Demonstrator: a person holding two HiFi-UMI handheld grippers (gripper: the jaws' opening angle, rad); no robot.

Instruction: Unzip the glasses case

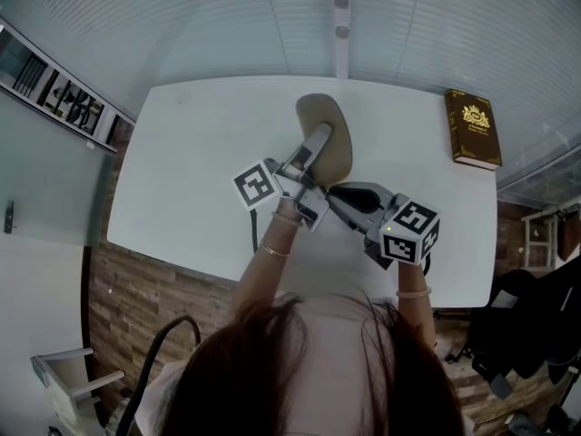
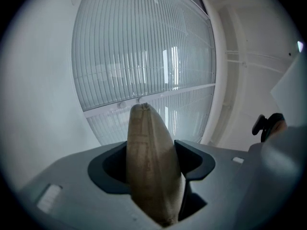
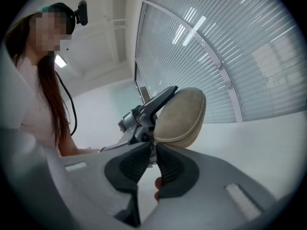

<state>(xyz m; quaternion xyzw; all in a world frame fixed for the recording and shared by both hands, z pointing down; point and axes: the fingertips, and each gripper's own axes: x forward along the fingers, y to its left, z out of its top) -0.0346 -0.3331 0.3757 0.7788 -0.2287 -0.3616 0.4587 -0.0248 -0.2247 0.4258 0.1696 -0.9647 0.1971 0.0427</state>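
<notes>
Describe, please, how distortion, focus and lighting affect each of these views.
Head view: fisheye bows the table edges; light is even and soft. Left gripper view: dark round vignette, blinds curved, glasses case near and slightly soft. Right gripper view: same bowing, bright streaks of glare on the blinds, a mosaic patch over the face.

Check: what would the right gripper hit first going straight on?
The case: its zipper edge sits just ahead of the right gripper, seemingly almost touching, though depth is unclear.

Both forearms (image 1: 263,266) reach forward; left claw (image 1: 319,140) clamps a tan oval fabric case (image 1: 339,134), right claw's (image 1: 334,192) jaws stand slightly parted.
</notes>
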